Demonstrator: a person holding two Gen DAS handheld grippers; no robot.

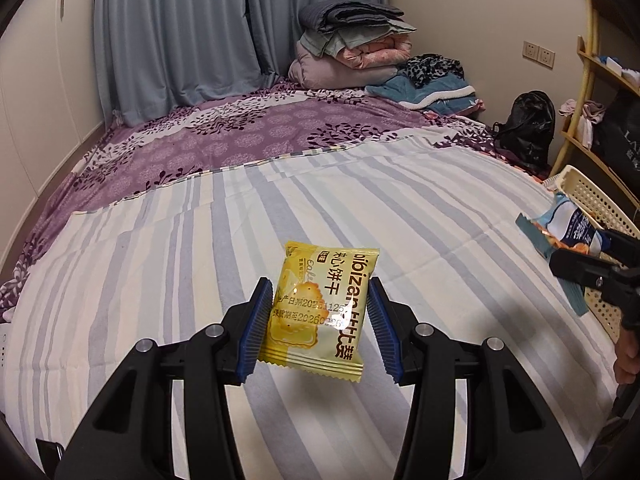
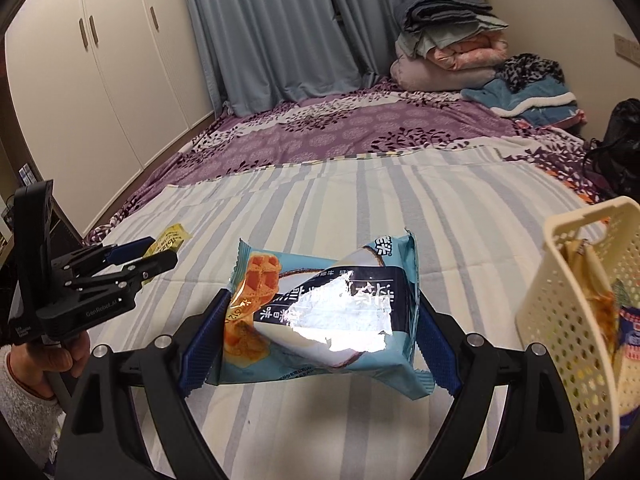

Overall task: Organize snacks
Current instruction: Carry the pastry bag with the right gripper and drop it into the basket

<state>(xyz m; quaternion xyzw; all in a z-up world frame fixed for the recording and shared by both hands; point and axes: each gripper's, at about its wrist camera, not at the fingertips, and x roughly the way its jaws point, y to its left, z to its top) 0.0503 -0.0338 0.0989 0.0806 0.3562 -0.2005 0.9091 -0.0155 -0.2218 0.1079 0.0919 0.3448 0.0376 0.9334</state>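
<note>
At lower centre of its view, the left gripper (image 1: 318,322) clamps a yellow biscuit packet (image 1: 320,312) above the striped bedsheet (image 1: 420,216). The right gripper (image 2: 320,328) clasps a blue waffle snack packet (image 2: 324,312) at frame centre. At right, just beside it, stands a cream perforated basket (image 2: 568,304) holding more packets.

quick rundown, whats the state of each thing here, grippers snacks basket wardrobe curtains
left gripper: shut on the yellow biscuit packet
yellow biscuit packet: sealed, held off the bed
right gripper: shut on the blue snack packet
blue snack packet: sealed, crumpled, held up
basket: partly filled with packets
wardrobe: doors closed
curtains: drawn
blankets: folded, stacked
</note>
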